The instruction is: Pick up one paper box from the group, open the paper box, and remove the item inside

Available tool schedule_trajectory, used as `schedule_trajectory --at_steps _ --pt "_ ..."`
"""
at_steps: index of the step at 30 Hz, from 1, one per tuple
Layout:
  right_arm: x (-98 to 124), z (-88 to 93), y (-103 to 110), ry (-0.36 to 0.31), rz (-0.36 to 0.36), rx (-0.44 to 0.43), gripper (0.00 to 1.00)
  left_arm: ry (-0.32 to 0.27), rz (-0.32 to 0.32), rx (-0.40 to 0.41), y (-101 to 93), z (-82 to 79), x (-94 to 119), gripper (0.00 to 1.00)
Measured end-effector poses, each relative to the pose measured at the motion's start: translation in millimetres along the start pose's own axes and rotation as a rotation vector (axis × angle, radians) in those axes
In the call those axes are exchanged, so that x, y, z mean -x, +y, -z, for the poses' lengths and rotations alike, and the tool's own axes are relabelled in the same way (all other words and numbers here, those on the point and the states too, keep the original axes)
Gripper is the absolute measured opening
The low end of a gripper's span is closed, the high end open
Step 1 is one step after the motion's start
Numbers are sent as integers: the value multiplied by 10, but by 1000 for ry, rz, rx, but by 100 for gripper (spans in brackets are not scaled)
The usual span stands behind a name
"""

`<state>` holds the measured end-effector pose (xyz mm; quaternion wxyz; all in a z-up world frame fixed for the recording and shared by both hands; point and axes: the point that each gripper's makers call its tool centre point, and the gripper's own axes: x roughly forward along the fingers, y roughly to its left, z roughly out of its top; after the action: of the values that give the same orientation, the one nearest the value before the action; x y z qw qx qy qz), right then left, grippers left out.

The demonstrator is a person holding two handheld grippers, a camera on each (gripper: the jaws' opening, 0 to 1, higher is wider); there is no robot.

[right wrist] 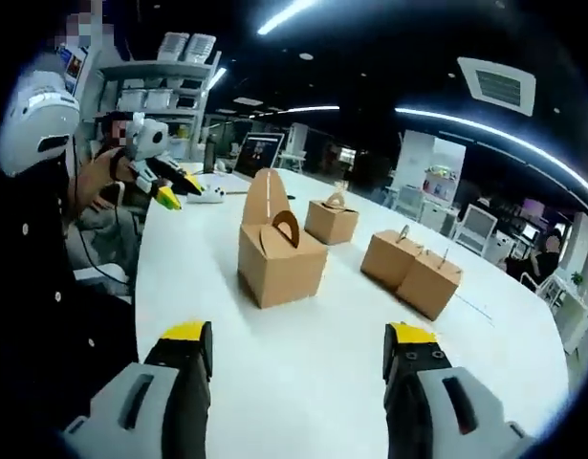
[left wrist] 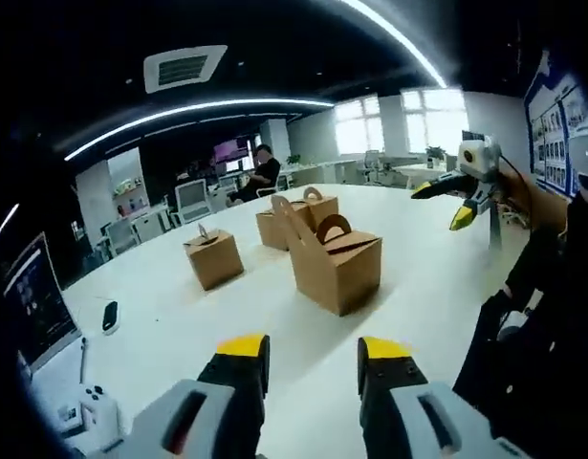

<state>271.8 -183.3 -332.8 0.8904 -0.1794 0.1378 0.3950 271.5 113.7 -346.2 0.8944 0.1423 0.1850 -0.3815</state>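
In the left gripper view, the left claw (left wrist: 315, 358) rises at 6 o'clock with its yellow-tipped jaws spread well apart and nothing between them, hovering above the white counter (left wrist: 160, 316). Just past the tips, towards 12 o'clock, stands the nearest paper box (left wrist: 338, 266), its top flap lifted and its arched handle showing. Behind it sit two more boxes (left wrist: 295, 218) close together, and a smaller box (left wrist: 213, 256) stands apart at 10 o'clock. A dark mouse-like object (left wrist: 110, 316) lies at 9 o'clock, and a white controller (left wrist: 91, 409) rests near 8 o'clock. The right claw (left wrist: 445, 203) shows at 2 o'clock, held above the counter's far edge, its jaws parted and holding nothing.

In the right gripper view, the right claw (right wrist: 298, 349) likewise stands wide open and empty at 6 o'clock. The nearest paper box (right wrist: 280, 258) sits at 12 o'clock, with one flap standing upright. A small box (right wrist: 332, 220) lies behind it, and two boxes touching each other (right wrist: 411, 268) sit at 2 o'clock. The left claw (right wrist: 179, 189) hangs at 10 o'clock; I cannot tell how far it is open there.
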Motion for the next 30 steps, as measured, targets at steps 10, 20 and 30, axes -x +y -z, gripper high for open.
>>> schedule_trajectory --at_steps 10,20,30 --pt "117 0 176 77 -1 66 71 -23 84 4 -87 -187 189 51" --pt "233 -222 298 84 -26 28 74 -7 48 2 -10 -247 306 60" --pt "163 -228 318 80 -46 7 72 -16 43 32 17 -274 188 59"
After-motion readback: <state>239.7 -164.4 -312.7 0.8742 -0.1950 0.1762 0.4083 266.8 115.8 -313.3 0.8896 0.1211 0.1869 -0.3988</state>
